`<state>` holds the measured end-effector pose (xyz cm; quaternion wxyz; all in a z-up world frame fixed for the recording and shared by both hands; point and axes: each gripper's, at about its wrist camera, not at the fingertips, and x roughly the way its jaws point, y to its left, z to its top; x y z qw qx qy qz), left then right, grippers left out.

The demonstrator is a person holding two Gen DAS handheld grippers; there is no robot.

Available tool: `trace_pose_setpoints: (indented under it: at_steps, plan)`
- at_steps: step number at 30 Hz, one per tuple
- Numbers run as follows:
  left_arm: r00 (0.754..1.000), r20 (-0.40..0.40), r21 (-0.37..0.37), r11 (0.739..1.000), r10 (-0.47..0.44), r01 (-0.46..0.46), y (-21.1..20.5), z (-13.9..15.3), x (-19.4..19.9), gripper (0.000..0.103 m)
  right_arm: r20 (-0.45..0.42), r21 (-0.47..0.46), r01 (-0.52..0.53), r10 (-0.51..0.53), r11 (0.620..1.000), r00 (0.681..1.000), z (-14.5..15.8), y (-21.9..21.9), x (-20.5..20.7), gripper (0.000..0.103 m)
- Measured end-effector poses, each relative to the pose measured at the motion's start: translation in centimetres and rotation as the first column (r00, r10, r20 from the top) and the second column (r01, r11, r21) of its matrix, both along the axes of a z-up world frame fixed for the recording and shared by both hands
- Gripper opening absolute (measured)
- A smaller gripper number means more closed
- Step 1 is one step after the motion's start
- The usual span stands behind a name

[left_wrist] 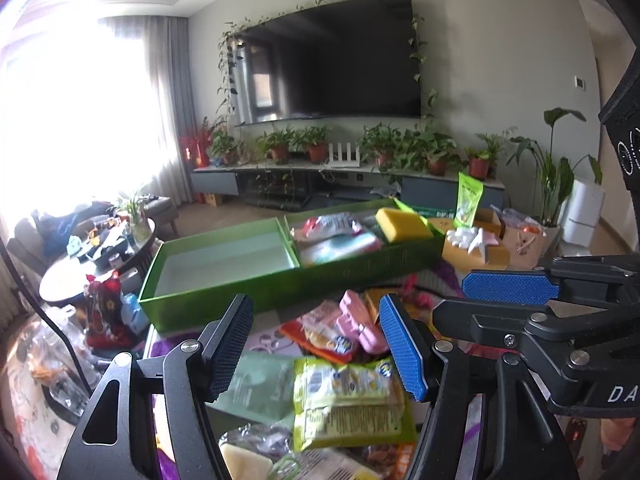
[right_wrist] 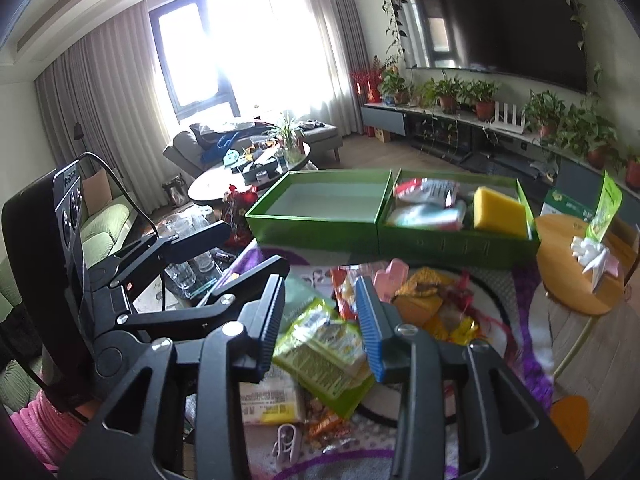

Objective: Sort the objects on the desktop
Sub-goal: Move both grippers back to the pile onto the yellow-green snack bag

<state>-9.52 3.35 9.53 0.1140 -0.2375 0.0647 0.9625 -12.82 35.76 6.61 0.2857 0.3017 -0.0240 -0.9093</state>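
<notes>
My left gripper (left_wrist: 316, 348) stands open over a heap of snack packets, nothing between its fingers. A yellow-green packet (left_wrist: 344, 396) lies just under and beyond it, with a pink item (left_wrist: 360, 320) farther on. My right gripper (right_wrist: 320, 328) hovers close beside it over the same packet (right_wrist: 324, 348). Its jaws stand apart and hold nothing. Behind the heap sit two green boxes. The left box (right_wrist: 320, 200) is bare inside. The right box (right_wrist: 456, 244) holds packets and a yellow sponge (right_wrist: 500, 208).
A small round wooden table (right_wrist: 576, 292) with a tissue box and a green pouch (right_wrist: 606, 208) stands to the right. Glassware (right_wrist: 192, 264) sits at the left edge of the tabletop. A cluttered coffee table (right_wrist: 224, 184) and a sofa lie beyond.
</notes>
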Motion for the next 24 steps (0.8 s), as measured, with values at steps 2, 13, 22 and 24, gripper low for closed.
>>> trace_pose_setpoints:
  at_steps: [2, 13, 22, 24]
  plan:
    - [1.000, 0.005, -0.012, 1.000, 0.003, -0.002, 0.1, -0.8, 0.3, 0.066, 0.013, -0.008, 0.010, -0.010, 1.000, 1.000, -1.0, 0.0, 0.2, 0.037]
    - [0.994, 0.107, -0.020, 0.999, 0.030, -0.028, -0.9, -5.6, -1.4, 0.066, 0.145, -0.022, 0.091, -0.087, 0.996, 0.986, -7.5, 1.4, -0.3, 0.041]
    - [0.986, 0.166, -0.011, 1.000, 0.008, -0.006, -1.2, -8.1, -1.9, 0.066, 0.240, 0.002, 0.092, -0.090, 0.996, 0.967, -11.6, 1.1, -1.7, 0.041]
    - [0.984, 0.177, 0.005, 1.000, 0.001, -0.002, -1.5, -8.3, -1.9, 0.066, 0.245, 0.005, 0.091, -0.089, 0.996, 0.965, -11.8, 1.0, -1.8, 0.041]
